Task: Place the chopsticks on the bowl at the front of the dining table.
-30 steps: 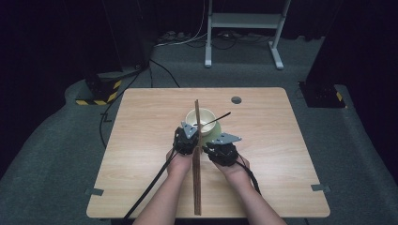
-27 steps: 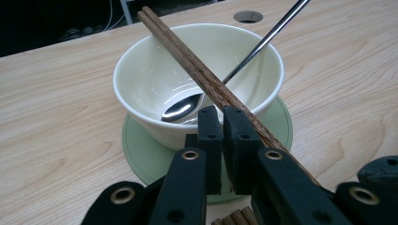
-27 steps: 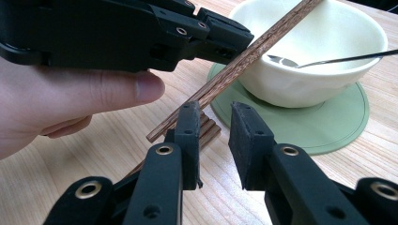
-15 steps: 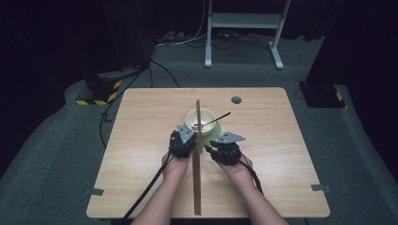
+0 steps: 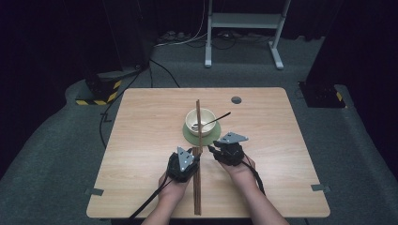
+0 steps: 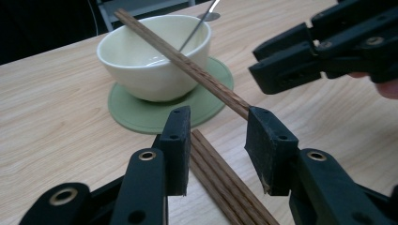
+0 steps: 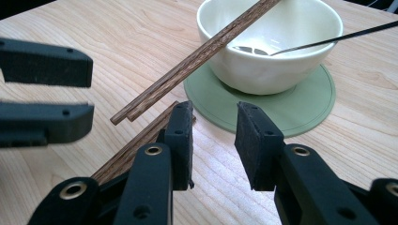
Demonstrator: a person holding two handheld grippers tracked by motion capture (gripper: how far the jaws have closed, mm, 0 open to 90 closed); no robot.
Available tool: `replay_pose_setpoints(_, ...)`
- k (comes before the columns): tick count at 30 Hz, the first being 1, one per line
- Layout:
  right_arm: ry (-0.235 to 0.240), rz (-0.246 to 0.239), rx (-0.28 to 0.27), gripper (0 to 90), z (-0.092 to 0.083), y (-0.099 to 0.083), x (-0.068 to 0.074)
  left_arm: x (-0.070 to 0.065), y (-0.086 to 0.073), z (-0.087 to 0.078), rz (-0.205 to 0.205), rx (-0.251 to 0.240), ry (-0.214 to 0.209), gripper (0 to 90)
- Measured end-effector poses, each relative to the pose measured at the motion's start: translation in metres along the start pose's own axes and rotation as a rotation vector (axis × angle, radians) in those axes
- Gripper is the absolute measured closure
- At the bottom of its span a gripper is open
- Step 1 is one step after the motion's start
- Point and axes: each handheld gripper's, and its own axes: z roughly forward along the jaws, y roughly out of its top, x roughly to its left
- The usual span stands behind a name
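A pair of wooden chopsticks (image 5: 198,123) lay propped across the rim of the cream bowl (image 5: 194,120), which sat on a green coaster (image 5: 212,136) around the middle of the wooden table (image 5: 141,140), a spoon (image 5: 213,120) leaning inside it, while another bundle of chopsticks (image 5: 197,187) lay flat toward the table's near edge. The left gripper (image 5: 191,157) had just been opening its jaws, now spread with the flat bundle under the gap and nothing pinched. The right gripper (image 5: 211,150), just beside it, also had its jaws parted over bare table before the coaster, holding nothing.
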Motion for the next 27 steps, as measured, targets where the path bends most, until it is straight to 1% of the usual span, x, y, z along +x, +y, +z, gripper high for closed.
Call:
replay_pose_setpoints(1, 0.0, 0.001, 0.0, 67.2, 0.0, 0.0, 0.0, -0.001, 0.0, 0.001, -0.01, 0.005, -0.003, 60.3)
replay_pose_setpoints(4, -0.001, 0.004, -0.002, 67.3, -0.001, 0.0, -0.001, -0.001, -0.002, 0.003, -0.003, 0.022, -0.005, 60.5)
replay_pose_setpoints(5, 0.0, 0.009, -0.001, 67.2, -0.001, 0.0, -0.001, -0.001, -0.002, 0.003, 0.01, 0.02, -0.005, 60.9)
replay_pose_setpoints(7, 0.0, 0.007, -0.004, 67.2, -0.001, -0.001, -0.003, -0.003, -0.002, 0.004, 0.023, 0.023, -0.003, 62.2)
replay_pose_setpoints(9, 0.001, 0.016, -0.003, 67.2, -0.001, -0.001, -0.003, -0.004, -0.003, 0.005, 0.011, 0.026, -0.002, 63.4)
replay_pose_setpoints(11, 0.0, 0.01, -0.005, 67.3, -0.001, -0.001, -0.003, -0.003, -0.003, 0.006, 0.018, 0.028, -0.002, 64.8)
replay_pose_setpoints(12, -0.001, 0.009, -0.005, 67.3, -0.001, -0.001, -0.003, -0.004, -0.003, 0.007, 0.007, 0.03, 0.0, 65.6)
replay_pose_setpoints(13, 0.0, 0.015, -0.003, 67.2, -0.002, -0.001, -0.003, -0.003, -0.003, 0.008, 0.009, 0.029, -0.002, 65.9)
replay_pose_setpoints(16, -0.001, 0.01, -0.004, 67.3, -0.002, -0.001, -0.003, -0.002, -0.003, 0.009, 0.015, 0.031, -0.002, 67.0)
replay_pose_setpoints(18, -0.002, 0.016, -0.002, 67.3, -0.001, -0.001, -0.003, -0.001, -0.003, 0.009, 0.01, 0.031, -0.004, 67.3)
replay_pose_setpoints(21, -0.002, 0.014, -0.001, 67.3, -0.001, -0.001, -0.004, 0.0, -0.002, 0.011, 0.006, 0.028, -0.005, 67.7)
replay_pose_setpoints(22, -0.002, 0.012, -0.002, 67.3, -0.001, -0.001, -0.004, 0.0, -0.002, 0.011, 0.014, 0.03, -0.002, 67.7)
replay_pose_setpoints(24, -0.002, 0.012, -0.002, 67.3, -0.001, -0.001, -0.004, 0.001, -0.002, 0.011, 0.011, 0.032, -0.003, 68.0)
replay_pose_setpoints(25, -0.003, 0.012, -0.003, 67.3, -0.001, -0.001, -0.004, 0.001, -0.002, 0.012, 0.016, 0.031, -0.005, 68.0)
replay_pose_setpoints(27, -0.003, 0.011, -0.002, 67.3, -0.001, -0.001, -0.004, 0.001, -0.002, 0.012, 0.008, 0.032, -0.006, 68.0)
